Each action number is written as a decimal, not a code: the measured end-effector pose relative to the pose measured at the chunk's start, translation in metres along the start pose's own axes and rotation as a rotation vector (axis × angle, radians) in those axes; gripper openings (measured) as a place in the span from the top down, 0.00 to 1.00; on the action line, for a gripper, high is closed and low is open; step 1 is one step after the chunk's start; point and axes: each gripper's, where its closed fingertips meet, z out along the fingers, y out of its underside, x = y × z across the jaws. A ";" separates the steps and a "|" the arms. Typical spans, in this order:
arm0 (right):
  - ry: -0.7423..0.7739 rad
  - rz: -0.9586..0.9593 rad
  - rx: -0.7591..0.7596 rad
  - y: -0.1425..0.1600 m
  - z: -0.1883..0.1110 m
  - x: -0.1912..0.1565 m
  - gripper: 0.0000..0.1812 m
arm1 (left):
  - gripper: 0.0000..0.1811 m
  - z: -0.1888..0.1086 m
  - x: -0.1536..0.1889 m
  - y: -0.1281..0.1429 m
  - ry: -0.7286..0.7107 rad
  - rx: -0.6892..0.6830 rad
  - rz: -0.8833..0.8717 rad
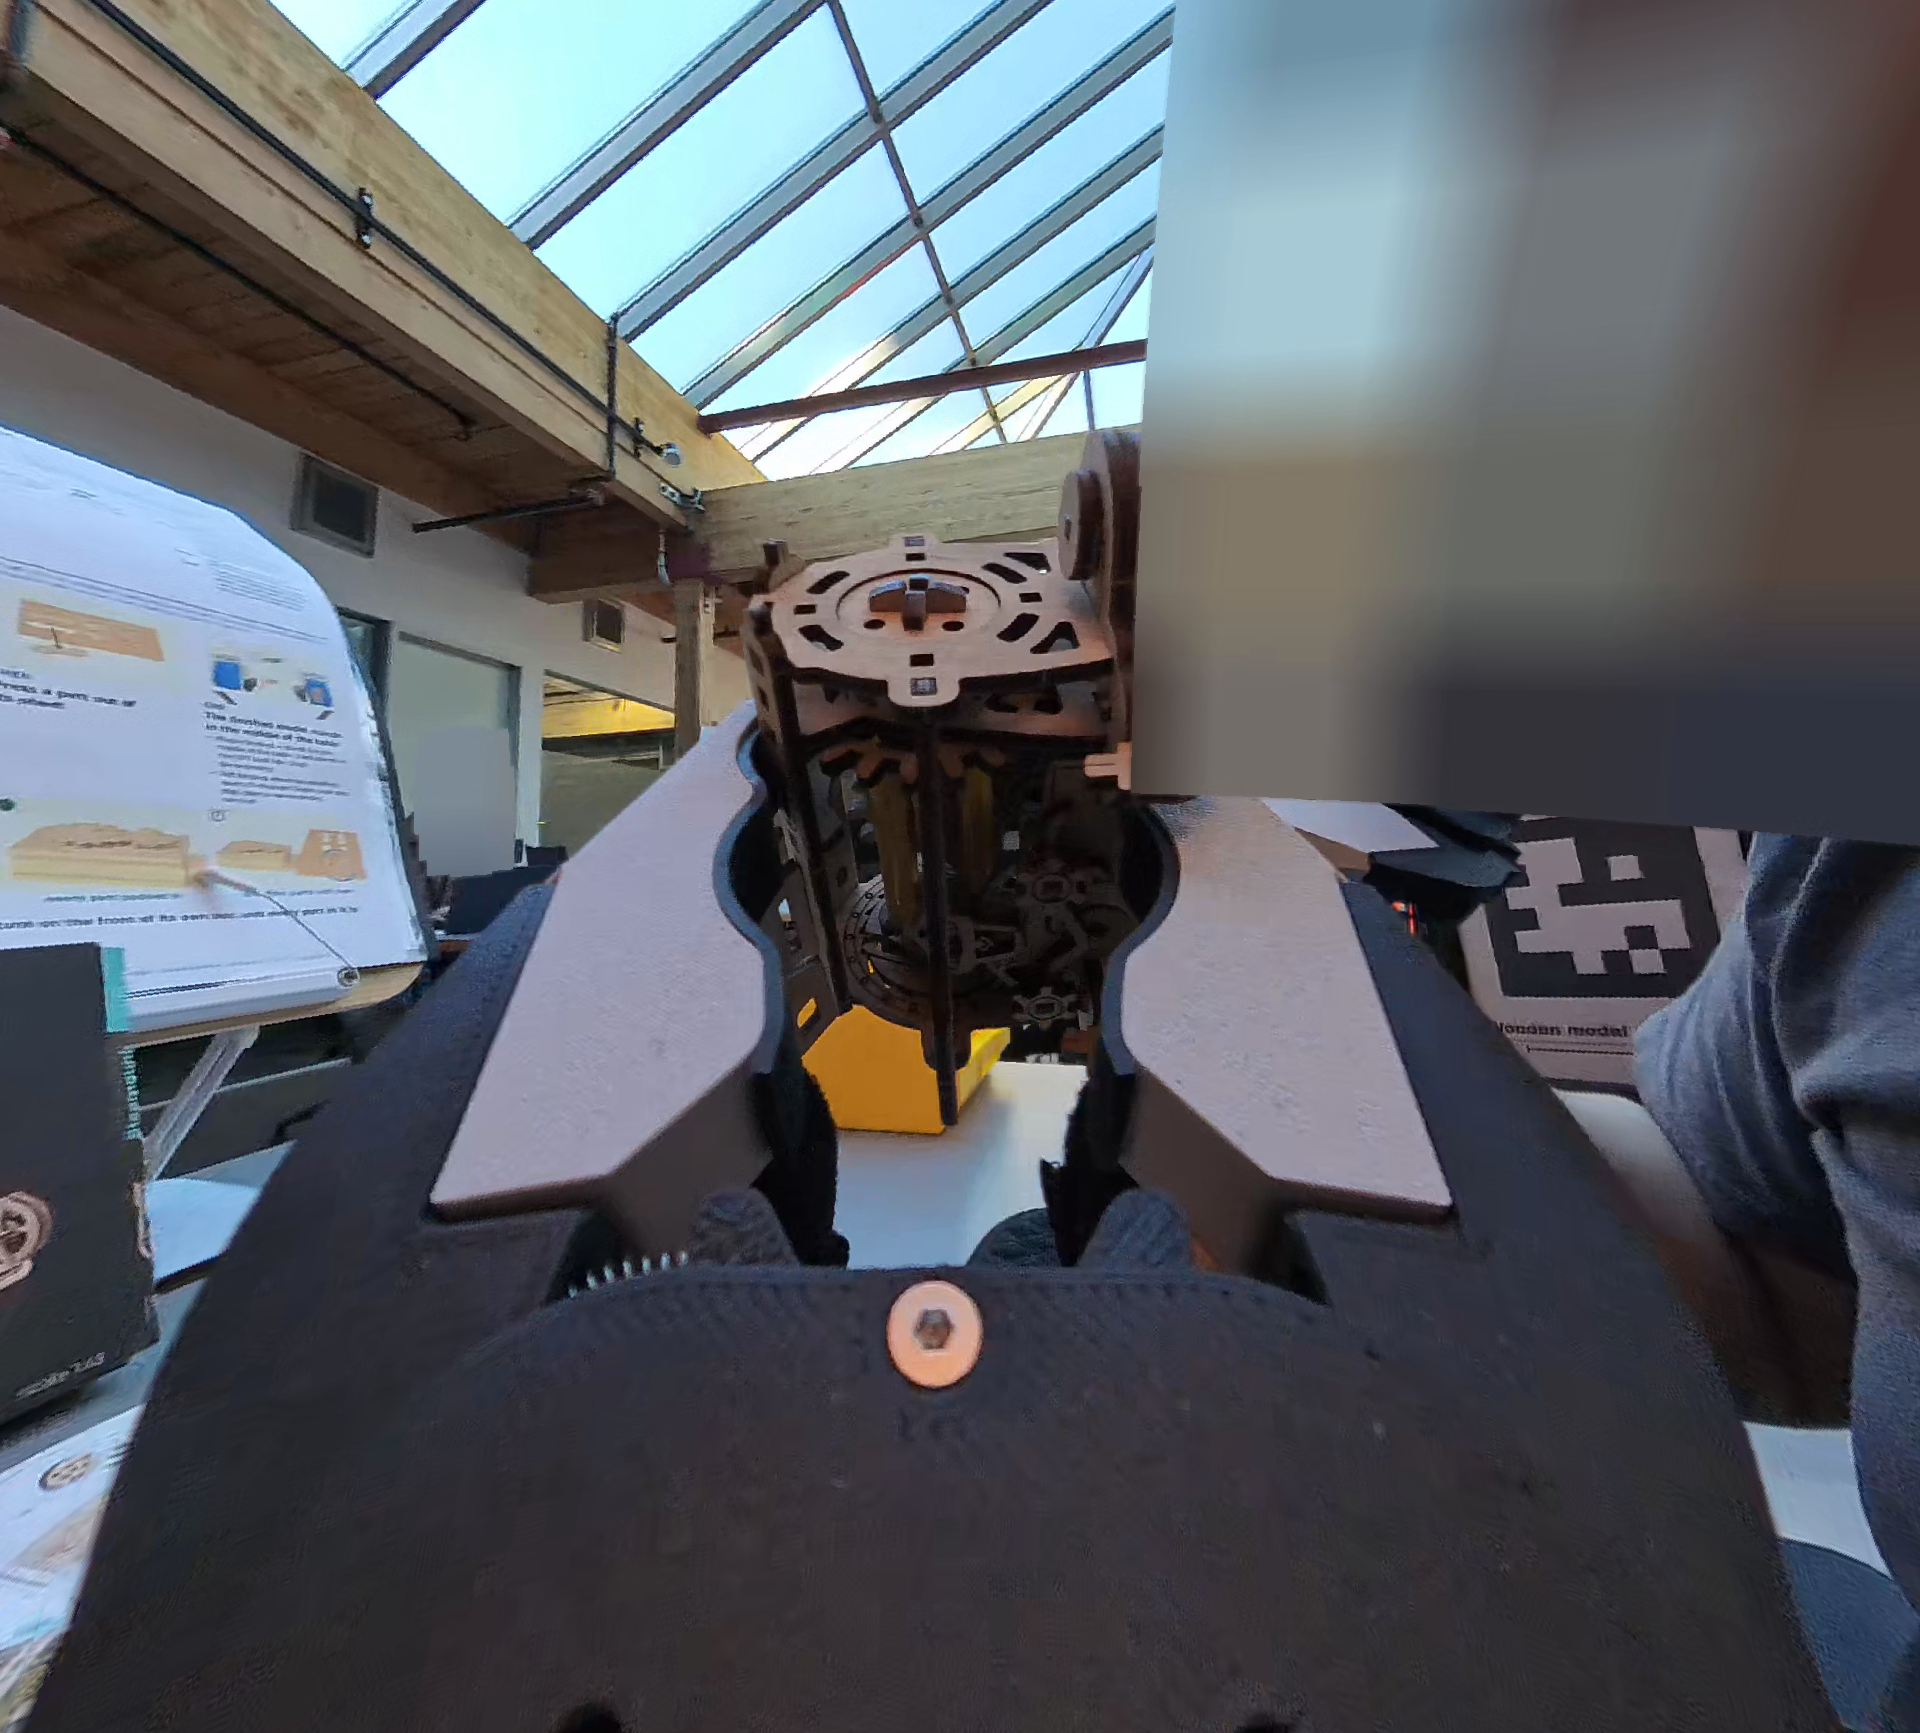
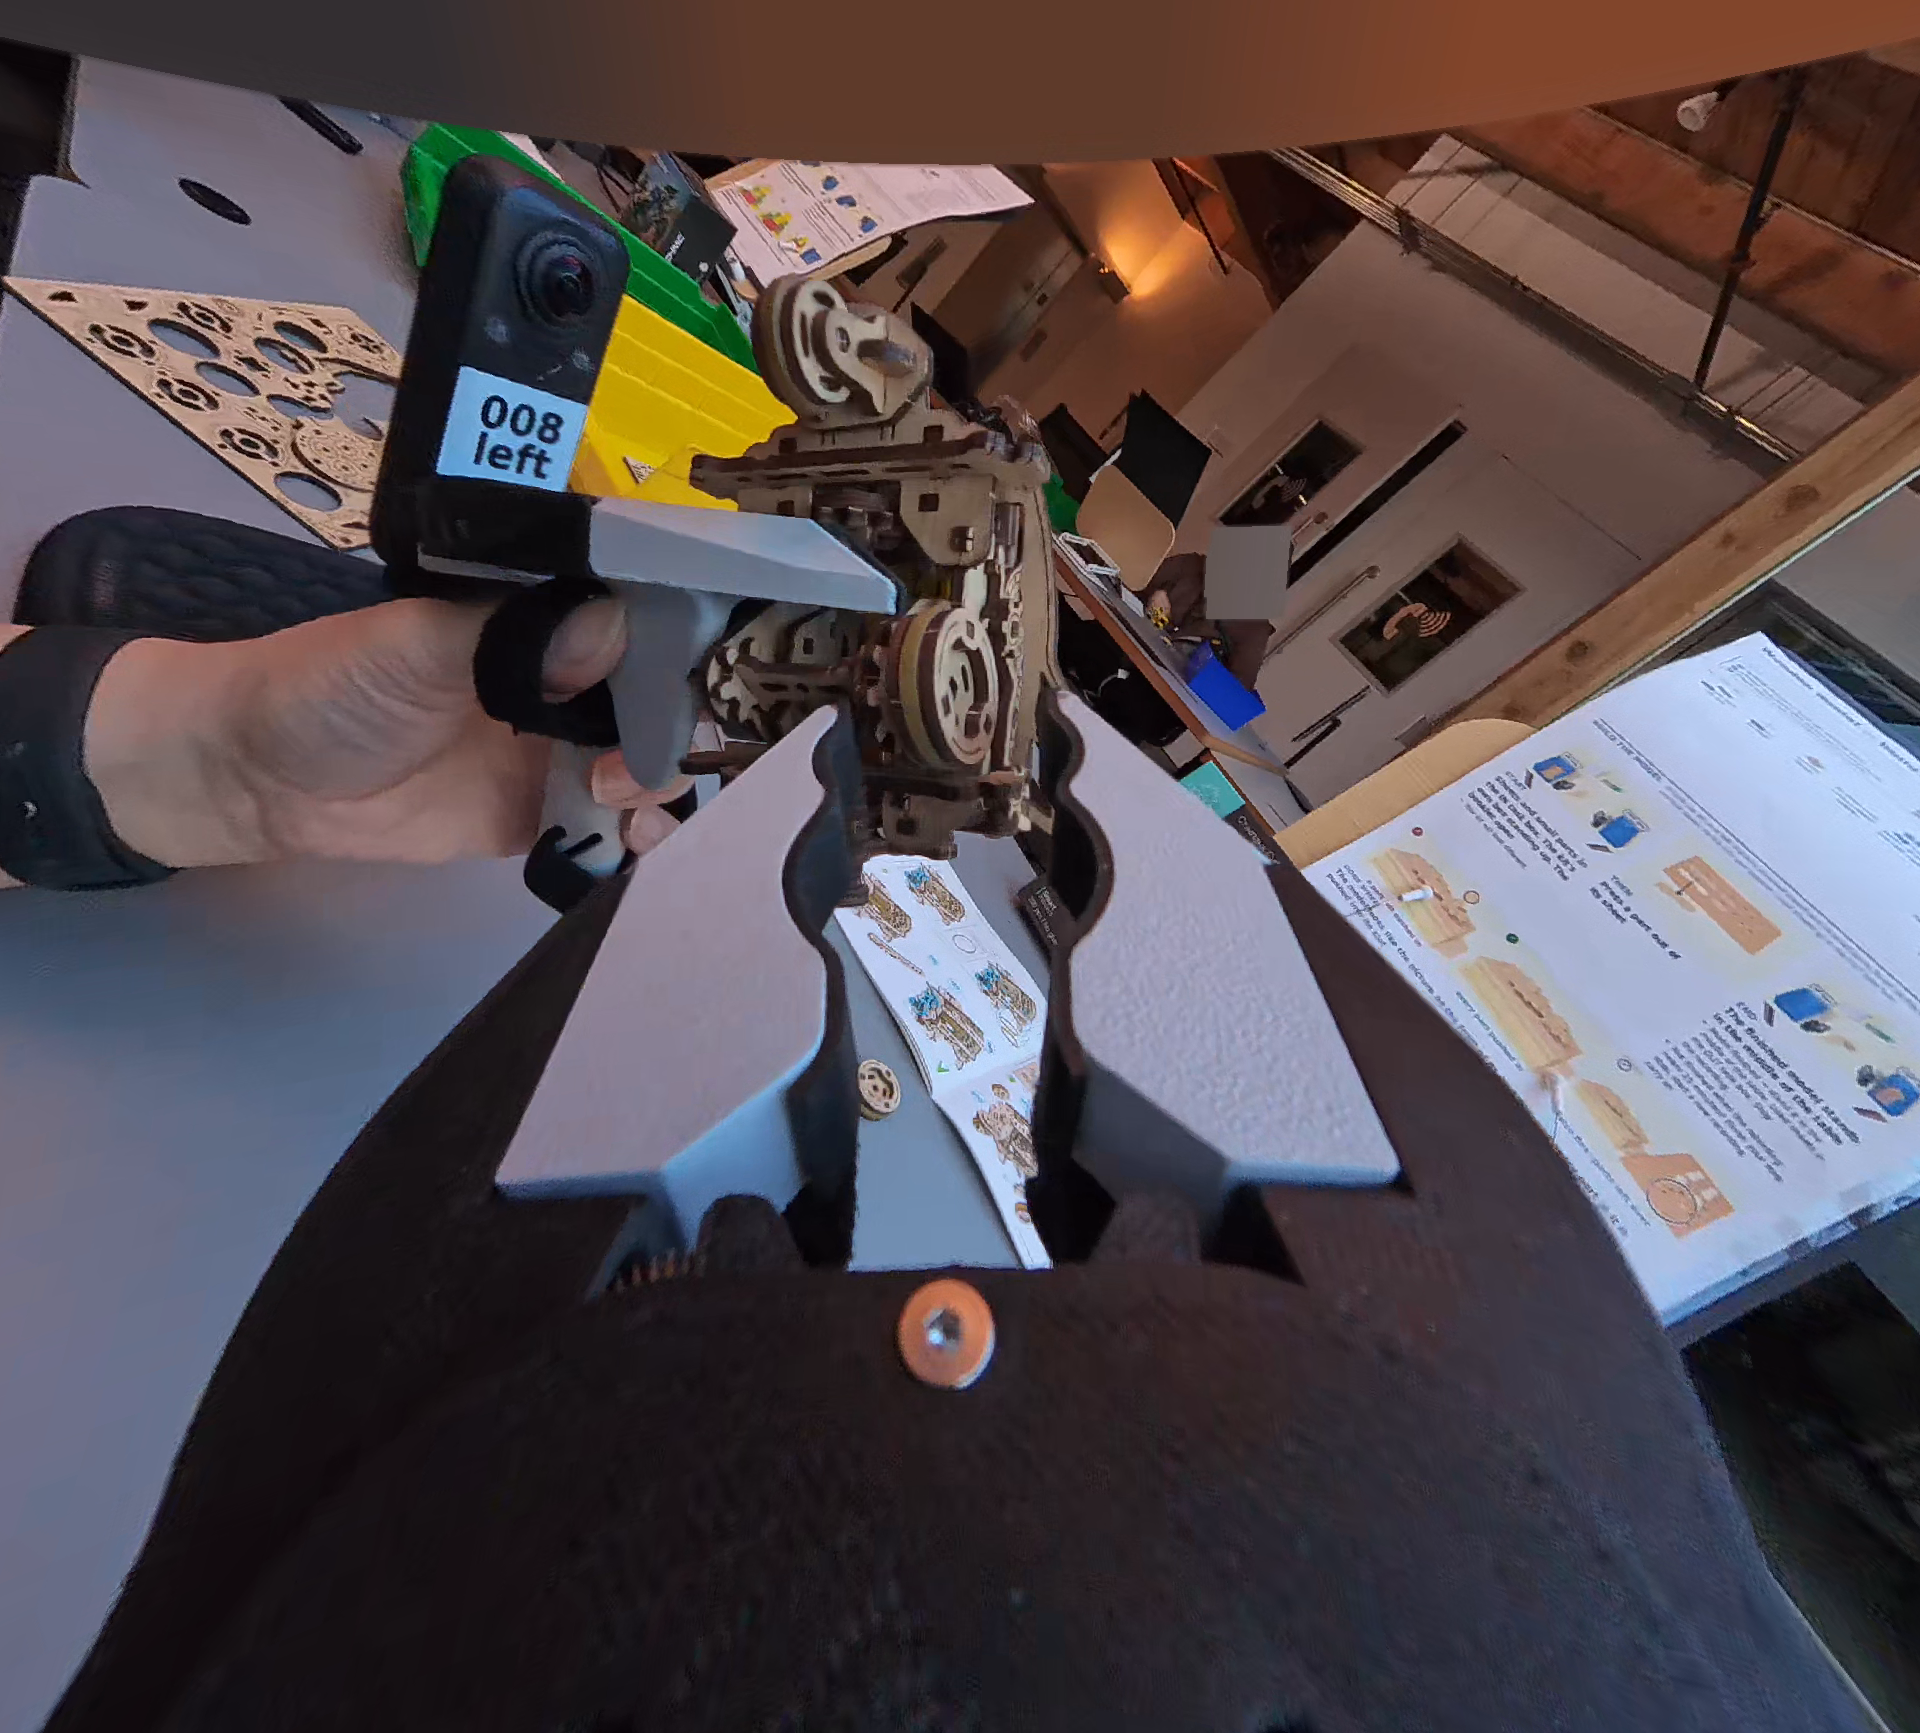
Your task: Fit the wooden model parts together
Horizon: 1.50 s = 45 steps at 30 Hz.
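Model point(image 1: 935, 810), one dark laser-cut wooden assembly of gears and slotted plates with two wheels showing, sits clamped between both grippers: left gripper point(image 1: 940, 862) shut on its sides, right gripper point(image 2: 940, 810) closed on its lower edge. One loose wooden disc point(image 2: 878, 1086) lies below on the table point(image 2: 260, 1008), beside one instruction booklet point(image 2: 966, 1008).

1. Left wrist view: mounted behind the left gripper point(image 1: 940, 862), looking forward along its fingers and tilted steeply upward toward the glass roof point(image 1: 727, 73); very close to the wooden model point(image 1: 935, 779) between the fingers.
2. Right wrist view: mounted behind the right gripper point(image 2: 945, 810), looking forward and down across the table point(image 2: 208, 1060); close to the wooden model point(image 2: 894, 603) at the fingertips.
3. Shared: the wooden model, the yellow bin point(image 1: 894, 1081) point(image 2: 665, 405) beyond it, and the instruction sheet point(image 1: 177, 717) point(image 2: 1662, 935). Left gripper point(image 2: 790, 644) with its camera point(image 2: 509, 374) seen from the side in the right wrist view.
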 end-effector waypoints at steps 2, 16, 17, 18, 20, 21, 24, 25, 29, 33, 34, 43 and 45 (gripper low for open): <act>0.013 -0.006 -0.001 0.003 -0.002 0.001 0.82 | 0.65 0.001 0.000 0.003 -0.001 -0.002 0.013; 0.089 -0.197 0.015 0.001 -0.013 0.010 0.83 | 0.65 -0.004 -0.033 -0.014 -0.152 0.160 -0.237; 0.074 -0.181 0.036 -0.002 -0.012 0.009 0.83 | 0.65 -0.004 -0.036 -0.013 -0.167 0.171 -0.276; 0.040 -0.145 0.063 -0.006 -0.011 0.006 0.80 | 0.63 -0.004 -0.040 -0.010 -0.195 0.169 -0.310; -0.012 -0.050 0.098 -0.011 -0.008 0.006 0.75 | 0.65 -0.005 -0.048 -0.004 -0.251 0.160 -0.362; -0.021 -0.021 0.108 -0.012 -0.007 0.007 0.67 | 0.65 -0.005 -0.049 -0.002 -0.263 0.164 -0.383; -0.039 0.005 0.103 -0.010 0.001 0.009 0.55 | 0.65 -0.005 -0.055 0.006 -0.325 0.149 -0.432; -0.038 0.010 0.091 -0.008 0.005 0.008 0.54 | 0.65 -0.006 -0.057 0.008 -0.353 0.139 -0.436; -0.008 0.025 0.005 0.009 0.021 0.011 0.57 | 0.65 -0.005 -0.059 0.017 -0.421 0.102 -0.419; -0.039 0.090 0.001 0.013 0.023 0.011 0.64 | 0.65 -0.004 -0.056 0.016 -0.400 0.118 -0.465; -0.044 0.100 0.005 0.012 0.021 0.012 0.66 | 0.65 -0.004 -0.056 0.016 -0.398 0.121 -0.476; -0.071 0.076 0.000 0.005 0.010 0.039 0.78 | 0.65 -0.004 -0.054 0.017 -0.413 0.095 -0.451; -0.100 0.032 -0.049 0.009 0.012 0.038 0.82 | 0.65 -0.004 -0.054 0.018 -0.424 0.086 -0.433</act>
